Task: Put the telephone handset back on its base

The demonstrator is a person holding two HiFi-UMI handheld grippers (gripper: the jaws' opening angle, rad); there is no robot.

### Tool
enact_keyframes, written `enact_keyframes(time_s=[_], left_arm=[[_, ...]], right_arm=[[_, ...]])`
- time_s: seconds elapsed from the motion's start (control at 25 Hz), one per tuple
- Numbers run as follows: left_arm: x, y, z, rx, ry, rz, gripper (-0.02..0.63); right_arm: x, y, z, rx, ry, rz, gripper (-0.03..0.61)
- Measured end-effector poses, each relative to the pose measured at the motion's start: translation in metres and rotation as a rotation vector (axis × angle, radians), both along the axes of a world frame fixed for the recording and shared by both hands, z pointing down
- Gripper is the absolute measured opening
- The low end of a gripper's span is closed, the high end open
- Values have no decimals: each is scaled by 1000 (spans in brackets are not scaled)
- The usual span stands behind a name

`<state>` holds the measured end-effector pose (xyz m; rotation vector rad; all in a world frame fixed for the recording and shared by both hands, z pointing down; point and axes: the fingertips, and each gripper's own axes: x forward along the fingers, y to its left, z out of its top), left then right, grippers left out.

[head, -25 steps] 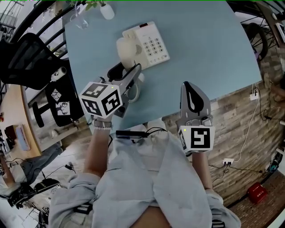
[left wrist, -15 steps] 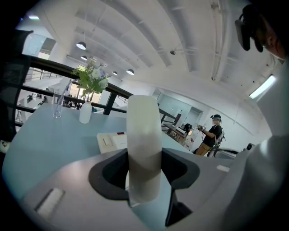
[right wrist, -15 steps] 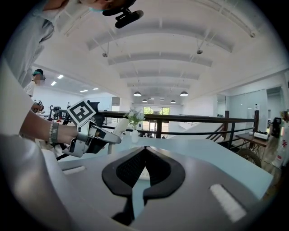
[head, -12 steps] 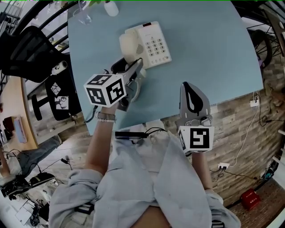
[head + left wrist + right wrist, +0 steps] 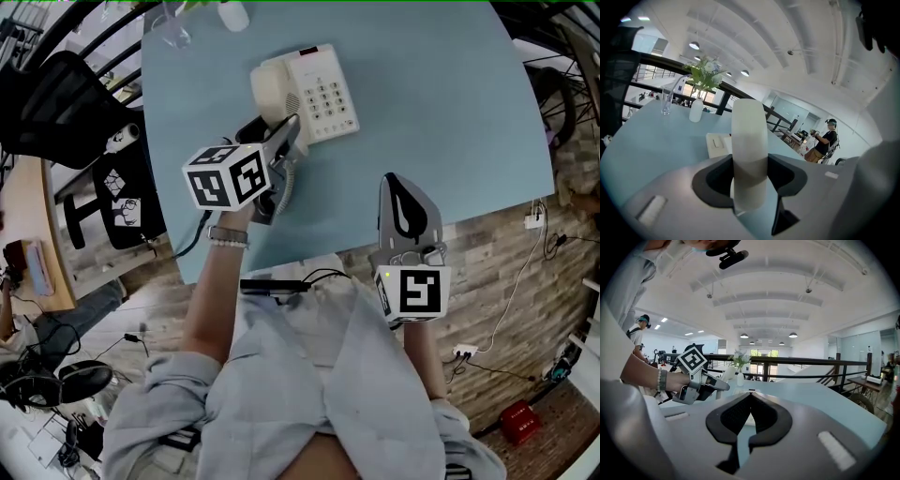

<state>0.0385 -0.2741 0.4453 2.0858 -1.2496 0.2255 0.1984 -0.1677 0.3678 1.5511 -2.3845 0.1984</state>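
Note:
A cream telephone base (image 5: 319, 92) with a keypad lies at the far middle of the pale blue table (image 5: 441, 103). The cream handset (image 5: 266, 97) hangs over the base's left side, its lower end hidden by my left gripper (image 5: 286, 142), which is shut on it. In the left gripper view the handset (image 5: 749, 145) stands upright, clamped between the jaws, with the base (image 5: 717, 143) behind it. My right gripper (image 5: 405, 208) is shut with nothing in it, near the table's front edge, apart from the phone. Its jaws meet in the right gripper view (image 5: 749, 399).
A white vase with a plant (image 5: 232, 14) and a drinking glass (image 5: 173, 33) stand at the table's far left corner. A black chair (image 5: 47, 103) is left of the table. A cable runs off the table's left edge. A person (image 5: 826, 143) stands far off.
My left gripper has carried the handset a little farther up toward the base. The right gripper has not moved.

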Motion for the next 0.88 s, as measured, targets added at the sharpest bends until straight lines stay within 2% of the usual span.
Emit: enact_keyframes(time_s=[0.88], left_arm=[[-3,-37,47,-155,54,-150,207]], right_arm=[[1,-23,12,-34,10,-23,6]])
